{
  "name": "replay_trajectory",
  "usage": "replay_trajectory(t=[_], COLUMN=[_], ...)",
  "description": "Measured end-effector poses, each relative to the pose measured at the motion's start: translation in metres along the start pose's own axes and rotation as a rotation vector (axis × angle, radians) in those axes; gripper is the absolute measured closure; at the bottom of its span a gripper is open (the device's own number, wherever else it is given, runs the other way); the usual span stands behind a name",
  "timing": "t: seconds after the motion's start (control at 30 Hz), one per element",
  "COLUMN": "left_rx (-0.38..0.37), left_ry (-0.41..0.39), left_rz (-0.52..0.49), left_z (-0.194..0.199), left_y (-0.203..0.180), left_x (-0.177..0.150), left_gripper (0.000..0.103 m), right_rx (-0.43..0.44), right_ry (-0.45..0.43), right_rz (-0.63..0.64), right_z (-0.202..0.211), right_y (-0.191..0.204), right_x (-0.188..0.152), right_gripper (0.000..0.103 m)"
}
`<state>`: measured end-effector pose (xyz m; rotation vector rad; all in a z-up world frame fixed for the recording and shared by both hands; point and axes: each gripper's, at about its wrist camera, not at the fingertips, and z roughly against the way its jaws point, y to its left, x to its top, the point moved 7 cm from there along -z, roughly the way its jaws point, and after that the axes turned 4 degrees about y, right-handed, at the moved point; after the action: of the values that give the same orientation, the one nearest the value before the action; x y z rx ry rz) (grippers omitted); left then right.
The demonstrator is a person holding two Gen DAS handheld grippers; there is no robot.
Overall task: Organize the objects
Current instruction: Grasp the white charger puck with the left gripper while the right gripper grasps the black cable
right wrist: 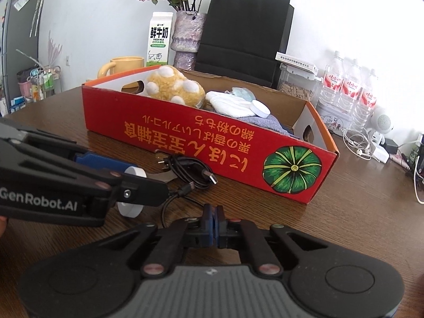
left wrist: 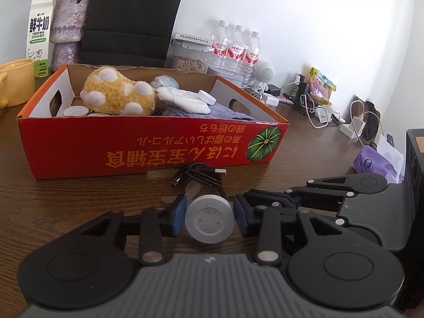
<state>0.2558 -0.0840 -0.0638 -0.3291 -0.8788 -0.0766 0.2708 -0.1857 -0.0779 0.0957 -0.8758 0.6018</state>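
Observation:
A round grey-white puck (left wrist: 209,221) sits between the blue pads of my left gripper (left wrist: 209,217), which is shut on it just above the brown table. In the right wrist view the puck (right wrist: 129,209) shows edge-on under the left gripper (right wrist: 133,185). A coiled black USB cable (left wrist: 198,176) lies in front of the red cardboard box (left wrist: 132,148). A thin strand runs from it to the tips of my right gripper (left wrist: 247,196). The right gripper (right wrist: 214,220) has its pads pressed together, apparently pinching that strand. The cable coil (right wrist: 185,169) lies beside the box (right wrist: 185,143).
The box holds a yellow plush toy (left wrist: 116,92), white cloths, a white lid and a blue-grey towel. Behind it stand a milk carton (left wrist: 38,34), a vase, a black paper bag (left wrist: 132,16), a yellow mug and water bottles (left wrist: 235,47). Chargers and cables clutter the right.

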Motion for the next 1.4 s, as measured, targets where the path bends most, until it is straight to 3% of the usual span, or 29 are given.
replay_trajectory(t=[0.53, 0.8, 1.0, 1.13, 1.3, 1.4], left_rx=[0.027, 0.079, 0.129, 0.143, 0.147, 0.141], left_ry=[-0.035, -0.048, -0.045, -0.046, -0.049, -0.049], left_rz=[0.045, 0.069, 0.068, 0.066, 0.093, 0.102], left_z=[0.024, 0.033, 0.034, 0.033, 0.033, 0.034], left_y=[0.032, 0.052, 0.061, 0.062, 0.067, 0.068], left_x=[-0.005, -0.007, -0.01, -0.011, -0.012, -0.012], left_gripper=[0.064, 0.063, 0.063, 0.063, 0.063, 0.063], right_rx=[-0.051, 0.004, -0.033, 0.031, 0.072, 0.084], right_ry=[0.0, -0.034, -0.114, -0.117, -0.07, -0.038], right_rz=[0.056, -0.084, -0.096, -0.119, -0.123, -0.141], right_z=[-0.001, 0.009, 0.023, 0.024, 0.013, 0.006], right_y=[0.007, -0.003, 0.0, 0.013, 0.033, 0.038], right_x=[0.0, 0.0, 0.004, 0.008, 0.012, 0.013], right_gripper=[0.103, 0.1, 0.077, 0.063, 0.054, 0.054])
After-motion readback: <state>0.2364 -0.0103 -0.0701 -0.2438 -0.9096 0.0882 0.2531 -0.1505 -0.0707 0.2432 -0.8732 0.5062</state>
